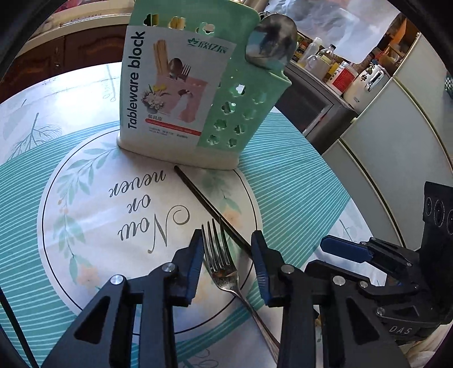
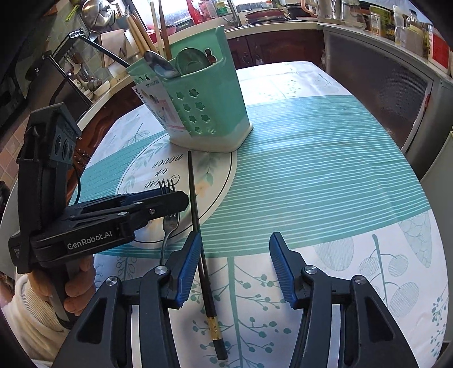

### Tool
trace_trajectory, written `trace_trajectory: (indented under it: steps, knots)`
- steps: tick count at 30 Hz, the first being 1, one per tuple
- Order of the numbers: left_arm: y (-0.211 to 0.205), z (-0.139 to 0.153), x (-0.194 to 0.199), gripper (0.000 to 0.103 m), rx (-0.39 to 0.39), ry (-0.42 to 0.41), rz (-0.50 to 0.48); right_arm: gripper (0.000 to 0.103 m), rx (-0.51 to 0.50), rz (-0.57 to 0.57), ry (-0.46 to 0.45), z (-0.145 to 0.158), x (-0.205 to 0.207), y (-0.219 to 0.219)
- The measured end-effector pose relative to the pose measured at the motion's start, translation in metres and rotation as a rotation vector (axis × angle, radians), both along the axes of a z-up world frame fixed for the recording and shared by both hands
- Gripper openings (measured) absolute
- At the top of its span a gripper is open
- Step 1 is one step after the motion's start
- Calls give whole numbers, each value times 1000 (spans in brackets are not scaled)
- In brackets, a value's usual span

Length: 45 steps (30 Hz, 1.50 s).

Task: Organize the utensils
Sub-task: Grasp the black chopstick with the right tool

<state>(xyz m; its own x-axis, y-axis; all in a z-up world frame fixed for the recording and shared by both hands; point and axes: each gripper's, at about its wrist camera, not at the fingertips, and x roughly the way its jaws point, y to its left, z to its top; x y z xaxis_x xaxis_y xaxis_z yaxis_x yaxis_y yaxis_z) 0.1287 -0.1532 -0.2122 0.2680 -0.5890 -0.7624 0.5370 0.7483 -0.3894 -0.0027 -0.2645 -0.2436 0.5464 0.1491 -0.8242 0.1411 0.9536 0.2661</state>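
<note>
A metal fork (image 1: 222,269) lies flat on the tablecloth, tines pointing away. My left gripper (image 1: 228,256) is open, its blue pads on either side of the fork's head, not touching it. A black chopstick (image 1: 211,208) lies diagonally beside the fork, its tip near the green utensil holder (image 1: 226,113). The holder (image 2: 203,113) stands upright with spoons (image 2: 161,65) and chopsticks in it. My right gripper (image 2: 233,252) is open and empty, just right of the chopstick (image 2: 198,226). In the right wrist view the left gripper (image 2: 167,198) sits over the fork (image 2: 168,226).
The table (image 2: 311,175) has a teal and white printed cloth. A grey cabinet (image 1: 396,141) stands close on the right of the table. A counter with bottles and jars (image 1: 337,70) lies beyond. Kitchen counter and sink (image 2: 254,17) are at the back.
</note>
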Motion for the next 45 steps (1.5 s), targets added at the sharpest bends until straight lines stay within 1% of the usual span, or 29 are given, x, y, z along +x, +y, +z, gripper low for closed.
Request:
trace_trajectory:
  steps: [1,2,5,6,7,8,10,13,16,23,25,26,28,29,32,35,39,40,42,43,44,45]
  knots:
    - [1,-1,0,24,-3,1,1,52,-4,1,0,0,0,1]
    - [3,-2,0,13,-4,6,4,52,-10,4,2,0,0,2]
    - [10,-5,2,12,-32,29,22,52,-24,15,6,1,2,5]
    - [11,-5,1,11,-28,28,36,51,-29,23,7,2,3,7]
    - [13,-4,0,10,-17,23,52,47,-32,33,13,2,5,9]
    - [15,-2,-2,6,-8,16,65,45,-42,49,24,2,9,12]
    - [21,4,-6,2,10,4,103,37,-66,73,54,1,17,18]
    - [34,13,-15,2,53,-29,156,32,-45,112,98,0,32,22]
    - [49,22,-25,2,51,-48,195,32,-36,150,135,2,51,27]
    - [73,36,-40,2,71,-79,256,32,-68,239,234,6,102,44]
    - [77,39,-41,2,75,-88,271,30,-122,262,284,4,115,53]
    - [79,41,-42,2,74,-91,277,29,-132,273,299,1,119,56]
    - [84,44,-43,2,69,-98,287,24,-164,287,325,-3,127,63]
    - [86,45,-43,2,63,-96,289,24,-179,298,340,-4,131,67]
    - [95,49,-45,2,30,-94,294,22,-253,340,359,-6,141,80]
    - [96,52,-46,2,23,-102,292,20,-310,382,382,-7,148,89]
    - [96,47,-45,2,8,-76,289,5,-341,417,414,-5,155,101]
    - [96,45,-44,3,-3,-59,286,5,-359,422,417,-4,157,104]
    - [98,39,-41,10,-6,-23,290,5,-374,431,405,-2,156,109]
    - [100,36,-39,22,-16,-5,288,5,-360,429,399,0,157,108]
    - [102,32,-37,38,-31,9,290,5,-345,424,394,1,157,107]
    - [104,29,-36,44,-39,15,297,5,-330,418,389,2,157,105]
